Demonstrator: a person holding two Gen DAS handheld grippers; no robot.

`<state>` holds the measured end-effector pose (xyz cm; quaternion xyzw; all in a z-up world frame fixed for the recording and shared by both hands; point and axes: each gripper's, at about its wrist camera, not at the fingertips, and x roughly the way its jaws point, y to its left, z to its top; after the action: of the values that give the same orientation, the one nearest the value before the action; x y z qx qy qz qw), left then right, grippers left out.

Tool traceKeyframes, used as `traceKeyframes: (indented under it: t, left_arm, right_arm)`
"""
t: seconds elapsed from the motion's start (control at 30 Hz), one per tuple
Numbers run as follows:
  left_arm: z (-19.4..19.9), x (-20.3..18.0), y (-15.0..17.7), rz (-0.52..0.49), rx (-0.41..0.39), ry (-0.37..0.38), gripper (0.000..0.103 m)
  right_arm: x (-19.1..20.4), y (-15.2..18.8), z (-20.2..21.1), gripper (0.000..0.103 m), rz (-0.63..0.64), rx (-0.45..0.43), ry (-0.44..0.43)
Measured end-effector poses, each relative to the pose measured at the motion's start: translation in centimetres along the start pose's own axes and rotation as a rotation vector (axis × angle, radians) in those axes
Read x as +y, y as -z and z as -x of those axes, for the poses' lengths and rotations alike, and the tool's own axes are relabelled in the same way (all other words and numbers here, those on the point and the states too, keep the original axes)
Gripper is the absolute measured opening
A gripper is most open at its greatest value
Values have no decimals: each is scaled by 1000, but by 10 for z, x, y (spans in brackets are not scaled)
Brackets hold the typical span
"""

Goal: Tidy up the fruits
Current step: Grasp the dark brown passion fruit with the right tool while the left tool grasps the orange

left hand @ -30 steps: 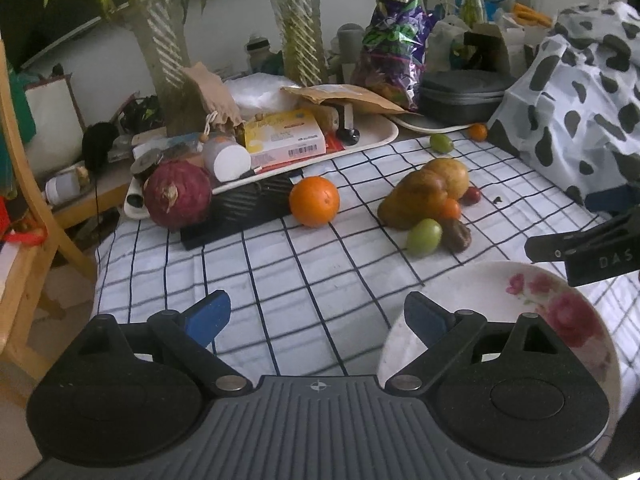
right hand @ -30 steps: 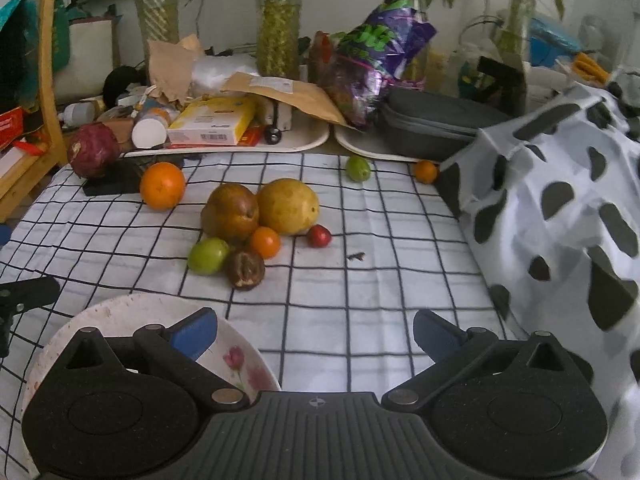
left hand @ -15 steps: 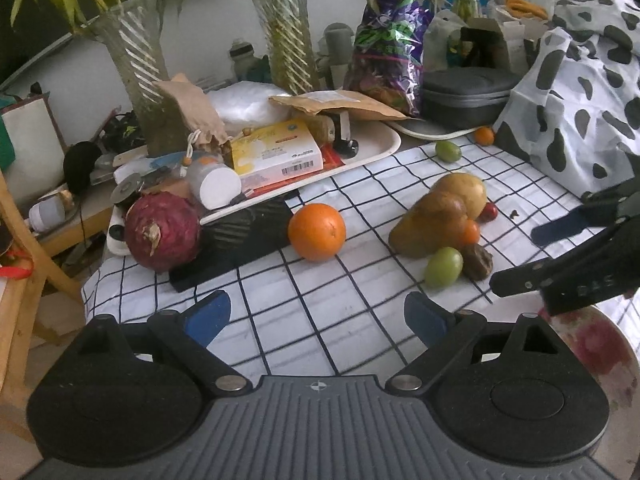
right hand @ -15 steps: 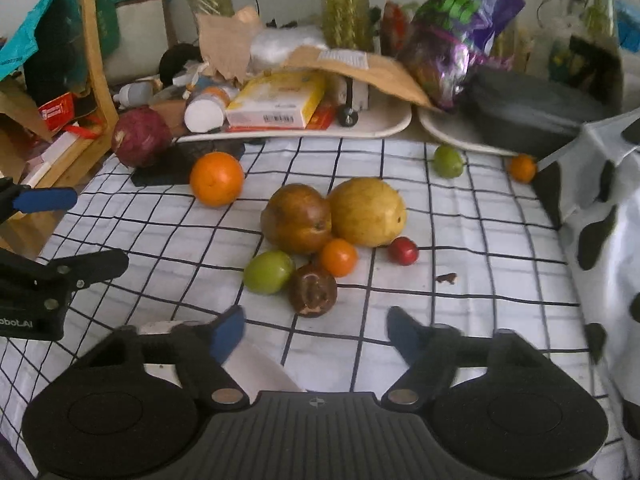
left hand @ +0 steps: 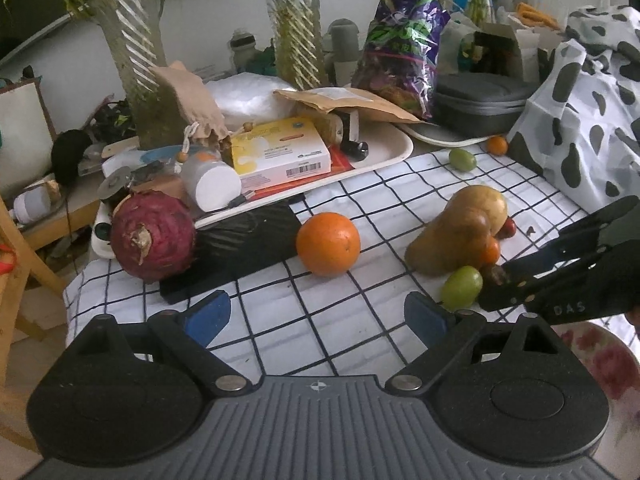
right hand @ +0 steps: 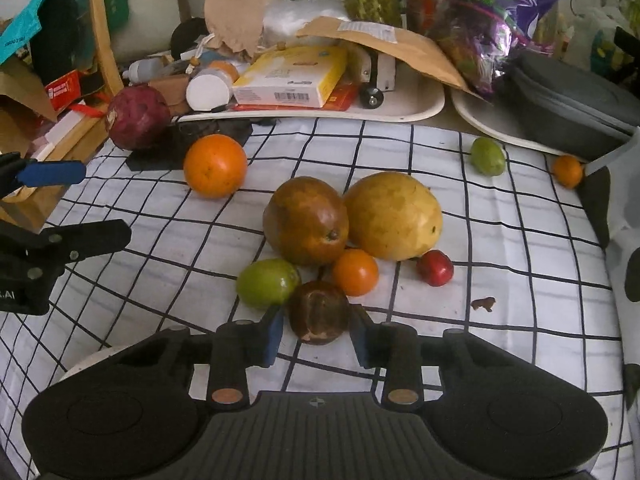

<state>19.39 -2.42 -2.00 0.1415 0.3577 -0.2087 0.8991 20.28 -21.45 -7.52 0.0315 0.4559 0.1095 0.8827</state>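
Brown, wrinkled fruit (right hand: 319, 312) straddled by closing right claw (right hand: 316, 334), pads not yet pressing, for plating; left claw (left hand: 316, 314) spread wide, empty.

Checked tablecloth (right hand: 500, 248) bears fruit — orange (right hand: 215, 166), two pears (right hand: 306, 220), floral plate (left hand: 600, 354).

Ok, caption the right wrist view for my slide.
Right gripper closing around a dark brown fruit beside a green fruit on the checked cloth.
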Motion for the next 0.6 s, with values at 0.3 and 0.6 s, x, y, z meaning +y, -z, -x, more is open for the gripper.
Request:
traceKeyframes:
  t: [0.3, 0.6]
  left_arm:
    - [-20, -7, -4, -48, -10, 64, 84]
    - [-49, -8, -13, -85, -35, 18, 74]
  right_arm:
    - [-3, -6, 19, 31, -8, -30, 26]
    - [-16, -10, 30, 31, -45, -58, 17]
